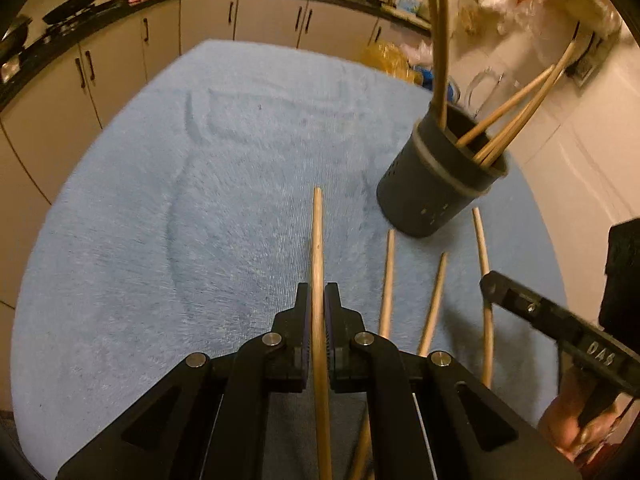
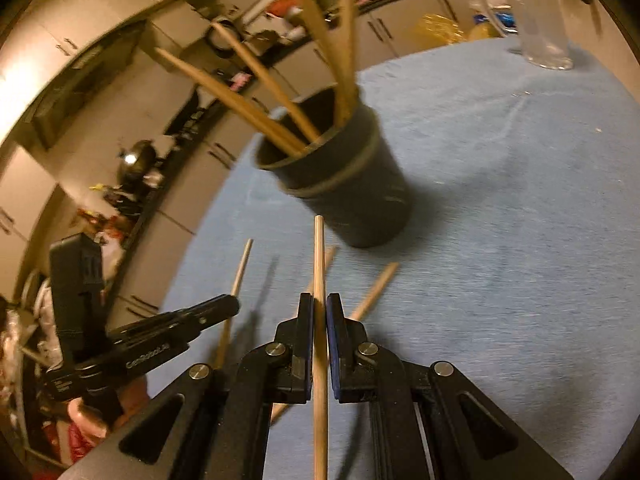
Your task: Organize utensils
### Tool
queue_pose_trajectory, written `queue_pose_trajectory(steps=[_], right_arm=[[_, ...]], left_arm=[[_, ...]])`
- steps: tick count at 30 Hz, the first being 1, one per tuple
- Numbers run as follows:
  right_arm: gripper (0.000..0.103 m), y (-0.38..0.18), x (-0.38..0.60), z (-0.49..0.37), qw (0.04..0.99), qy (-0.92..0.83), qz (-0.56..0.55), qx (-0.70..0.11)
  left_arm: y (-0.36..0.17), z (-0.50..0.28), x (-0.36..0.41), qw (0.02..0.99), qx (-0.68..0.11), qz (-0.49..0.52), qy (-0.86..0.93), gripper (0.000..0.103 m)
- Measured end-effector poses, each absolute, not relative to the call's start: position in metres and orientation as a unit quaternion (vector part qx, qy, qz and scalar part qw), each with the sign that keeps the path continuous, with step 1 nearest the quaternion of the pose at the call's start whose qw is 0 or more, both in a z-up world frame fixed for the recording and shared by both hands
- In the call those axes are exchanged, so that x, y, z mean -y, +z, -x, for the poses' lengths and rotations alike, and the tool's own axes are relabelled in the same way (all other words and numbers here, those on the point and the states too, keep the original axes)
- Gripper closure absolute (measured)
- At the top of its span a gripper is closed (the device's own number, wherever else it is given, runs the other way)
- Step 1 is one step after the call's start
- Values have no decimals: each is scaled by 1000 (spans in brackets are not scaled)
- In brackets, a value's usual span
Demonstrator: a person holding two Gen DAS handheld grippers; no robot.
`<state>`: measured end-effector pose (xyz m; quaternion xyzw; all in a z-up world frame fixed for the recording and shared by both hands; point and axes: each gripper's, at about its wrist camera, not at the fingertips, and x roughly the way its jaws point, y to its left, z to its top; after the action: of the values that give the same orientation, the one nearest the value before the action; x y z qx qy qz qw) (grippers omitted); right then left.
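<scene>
On the blue-covered counter (image 1: 160,200) the dark holder (image 1: 436,184) already bristles with chopsticks, three more lie loose beside it, and I judge I'm mid-carry — each gripper has one to deliver. My left gripper (image 1: 318,300) is clamped on a chopstick (image 1: 317,240) and my right gripper (image 2: 319,308) on another (image 2: 319,260), each stick running lengthwise between the closed jaws, tip forward. Next — tilt each upright over the holder's rim, then release.

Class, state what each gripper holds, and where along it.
Each holds one wooden chopstick mid-shaft: left gripper its chopstick, right gripper another chopstick.
</scene>
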<state>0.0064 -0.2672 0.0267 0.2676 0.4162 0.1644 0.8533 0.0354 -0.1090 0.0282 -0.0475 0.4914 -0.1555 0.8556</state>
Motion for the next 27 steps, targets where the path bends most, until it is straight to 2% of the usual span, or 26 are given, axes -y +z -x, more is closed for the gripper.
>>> queue_pose_trajectory(steps=[14, 27], right_arm=[[96, 91, 256, 76, 922, 97, -229, -298], [96, 129, 237, 120, 944, 66, -193, -261]], left_arm=[[89, 24, 93, 889, -406, 54, -206, 97], [125, 60, 79, 907, -346, 56, -235, 97]])
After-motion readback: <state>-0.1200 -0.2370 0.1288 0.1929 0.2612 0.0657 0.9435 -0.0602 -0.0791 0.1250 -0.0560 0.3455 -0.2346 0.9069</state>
